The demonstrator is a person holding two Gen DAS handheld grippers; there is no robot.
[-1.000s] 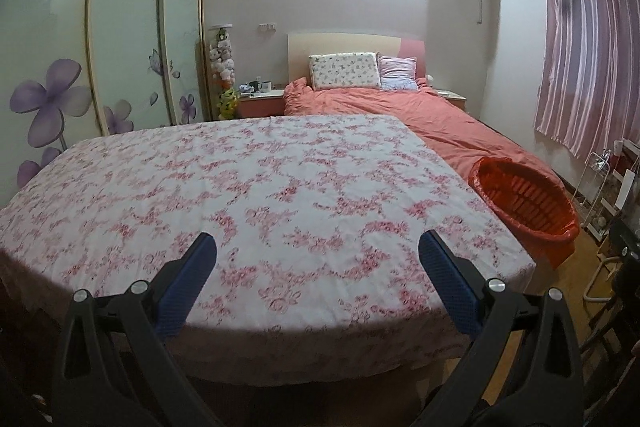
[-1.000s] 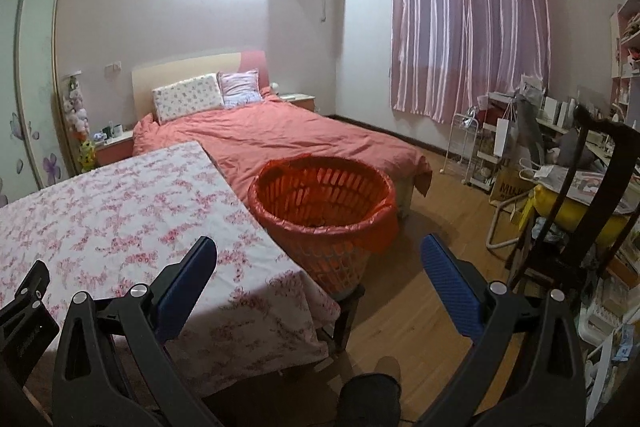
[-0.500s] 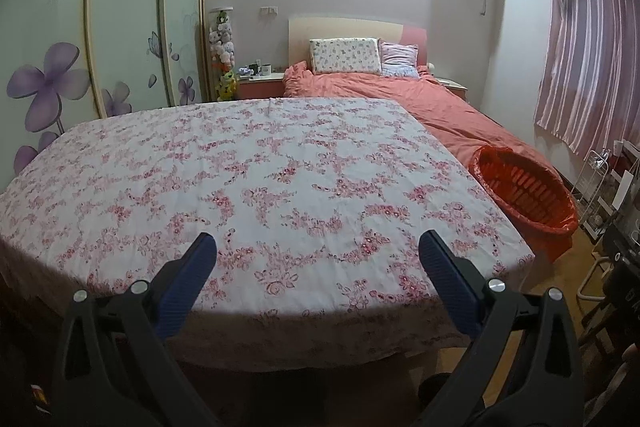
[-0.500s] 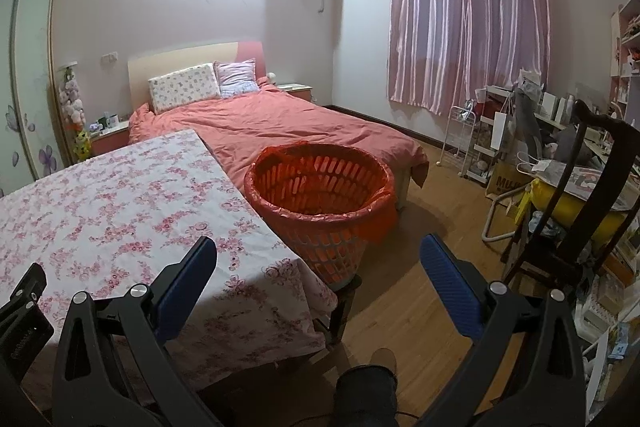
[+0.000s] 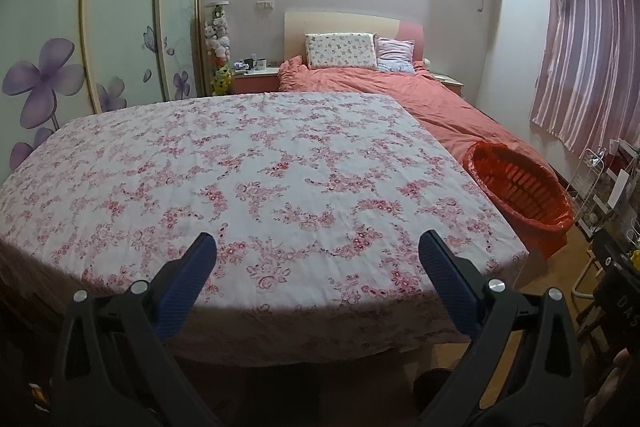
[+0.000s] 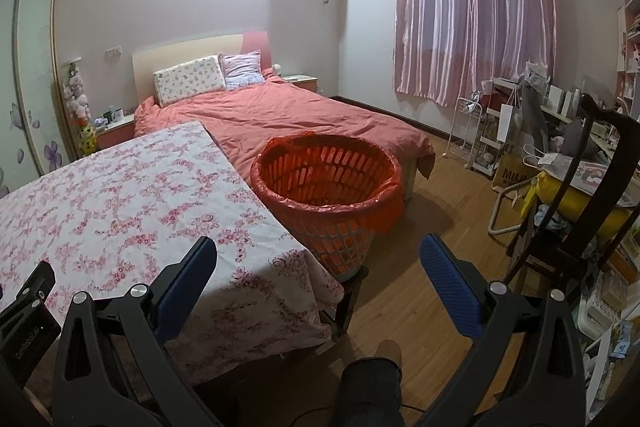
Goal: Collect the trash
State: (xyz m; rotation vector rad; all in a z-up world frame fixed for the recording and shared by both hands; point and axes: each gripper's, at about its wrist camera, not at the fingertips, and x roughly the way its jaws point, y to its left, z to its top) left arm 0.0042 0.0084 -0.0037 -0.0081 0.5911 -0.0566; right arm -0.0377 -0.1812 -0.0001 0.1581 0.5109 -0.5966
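Honestly, both the left gripper (image 5: 318,253) and right gripper (image 6: 318,257) are hanging wide open, holding nothing; with no trash showing on the floral table (image 5: 260,167), they risk missing the orange basket (image 6: 326,195) at centre frame.

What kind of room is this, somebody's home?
Most likely a home bedroom: a made bed with pillows, a sliding wardrobe painted with flowers, and pink curtains over the window.

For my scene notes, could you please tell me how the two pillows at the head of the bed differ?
The white floral-print pillow is the larger one and lies nearer the wardrobe side; the pale lilac frilled pillow is smaller and sits nearer the curtain side. The floral one is long and low, the lilac one squarer. Both lean against the headboard on the salmon duvet.
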